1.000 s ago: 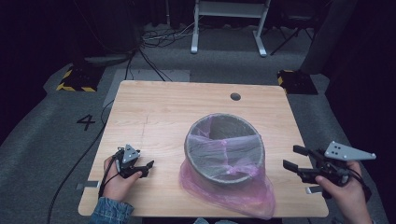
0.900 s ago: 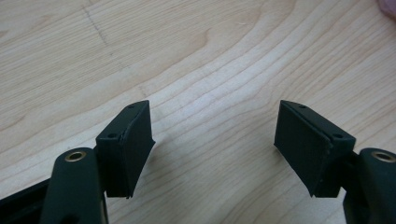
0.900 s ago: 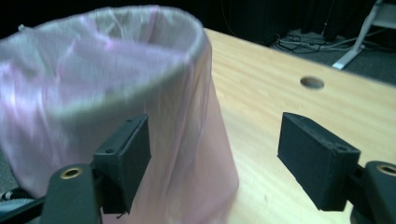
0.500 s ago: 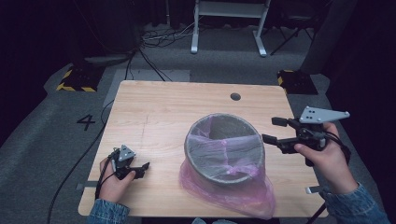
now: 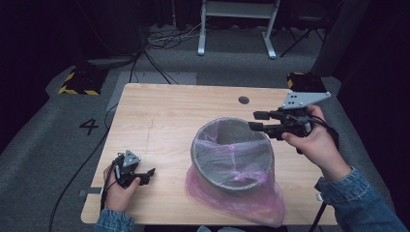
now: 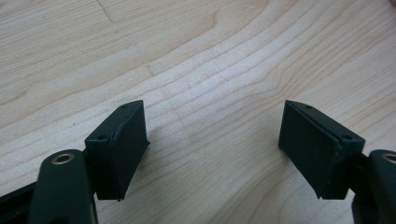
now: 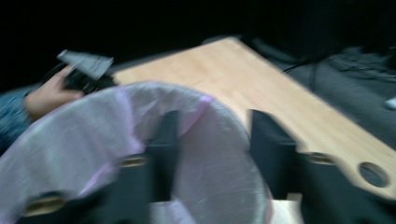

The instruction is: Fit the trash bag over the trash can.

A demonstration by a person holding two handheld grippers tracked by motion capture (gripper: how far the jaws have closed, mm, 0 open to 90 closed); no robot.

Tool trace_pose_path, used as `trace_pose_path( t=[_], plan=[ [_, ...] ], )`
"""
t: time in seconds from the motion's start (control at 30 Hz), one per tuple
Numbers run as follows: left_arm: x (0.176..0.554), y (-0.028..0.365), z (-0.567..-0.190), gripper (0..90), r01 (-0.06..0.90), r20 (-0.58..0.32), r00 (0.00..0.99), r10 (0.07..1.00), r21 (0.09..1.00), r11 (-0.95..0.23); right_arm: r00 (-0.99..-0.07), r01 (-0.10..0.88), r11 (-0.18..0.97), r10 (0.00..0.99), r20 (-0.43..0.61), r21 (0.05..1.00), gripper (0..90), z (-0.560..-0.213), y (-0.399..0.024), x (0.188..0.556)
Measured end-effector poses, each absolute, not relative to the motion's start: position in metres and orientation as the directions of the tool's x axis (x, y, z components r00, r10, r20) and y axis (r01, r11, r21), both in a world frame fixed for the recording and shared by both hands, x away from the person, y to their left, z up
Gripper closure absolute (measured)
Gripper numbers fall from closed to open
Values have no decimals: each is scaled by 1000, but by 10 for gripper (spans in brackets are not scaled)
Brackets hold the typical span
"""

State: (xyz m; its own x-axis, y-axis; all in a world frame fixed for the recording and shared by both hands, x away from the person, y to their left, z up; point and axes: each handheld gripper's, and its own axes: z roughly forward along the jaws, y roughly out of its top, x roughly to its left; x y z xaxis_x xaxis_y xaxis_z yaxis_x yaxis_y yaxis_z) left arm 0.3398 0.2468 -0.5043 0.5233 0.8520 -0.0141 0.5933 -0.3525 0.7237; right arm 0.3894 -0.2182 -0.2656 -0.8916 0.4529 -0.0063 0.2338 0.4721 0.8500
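A grey mesh bin (image 5: 194, 145) lined with a pink plastic bag (image 5: 241, 205) stands on the wooden table (image 5: 164, 116), right of its middle. My right gripper (image 5: 253, 121) hovers at the bin's far right rim and points left over it. Its jaws have just been closing, a gap still shows between them (image 7: 210, 130), and I see nothing pinched there. The right gripper view is blurred and looks across the bin (image 7: 88, 140). My left gripper (image 5: 147, 175) rests at the front left, open (image 6: 212, 140) over bare wood.
A round cable hole (image 5: 243, 100) sits near the table's far edge. Cables (image 5: 145, 58), a white metal stand (image 5: 237, 9) and yellow-black striped blocks (image 5: 77, 82) lie on the grey floor behind. The bag spills toward the table's front edge.
The right gripper rose from the table's front right corner and travelled up and left to the bin's rim, its jaws drawing closer together. The left gripper stayed put.
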Motion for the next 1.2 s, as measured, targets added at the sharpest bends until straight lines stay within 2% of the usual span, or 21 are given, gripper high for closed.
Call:
trace_pose_path(
  t=[0.17, 0.23, 0.4, 0.53, 0.97, 1.07, 1.2],
  plan=[
    [340, 247, -504, 235, 594, -14, 523, 852, 724, -352, -911, 235, 555, 413, -19, 798, 858, -261, -203, 391],
    [340, 247, -504, 235, 593, -14, 524, 852, 724, -353, -921, 225, 588, 389, -27, 777, 900, -260, -194, 390],
    [341, 246, -504, 235, 591, -12, 525, 851, 724, -354, -941, 205, 676, 336, -49, 708, 900, -260, -171, 385],
    [341, 246, -504, 235, 591, -14, 525, 851, 725, -353, -952, 190, 700, 302, -45, 688, 900, -264, -156, 382],
    [341, 246, -504, 235, 592, -16, 525, 851, 725, -352, -973, 192, 821, 230, -3, 538, 900, -301, -112, 382],
    [341, 246, -504, 235, 592, -14, 525, 851, 725, -353, -969, 215, 835, 248, 3, 506, 811, -312, -106, 384],
    [342, 246, -504, 235, 590, -13, 525, 851, 726, -353, -964, 233, 855, 265, -3, 463, 795, -328, -99, 389]
  ],
)
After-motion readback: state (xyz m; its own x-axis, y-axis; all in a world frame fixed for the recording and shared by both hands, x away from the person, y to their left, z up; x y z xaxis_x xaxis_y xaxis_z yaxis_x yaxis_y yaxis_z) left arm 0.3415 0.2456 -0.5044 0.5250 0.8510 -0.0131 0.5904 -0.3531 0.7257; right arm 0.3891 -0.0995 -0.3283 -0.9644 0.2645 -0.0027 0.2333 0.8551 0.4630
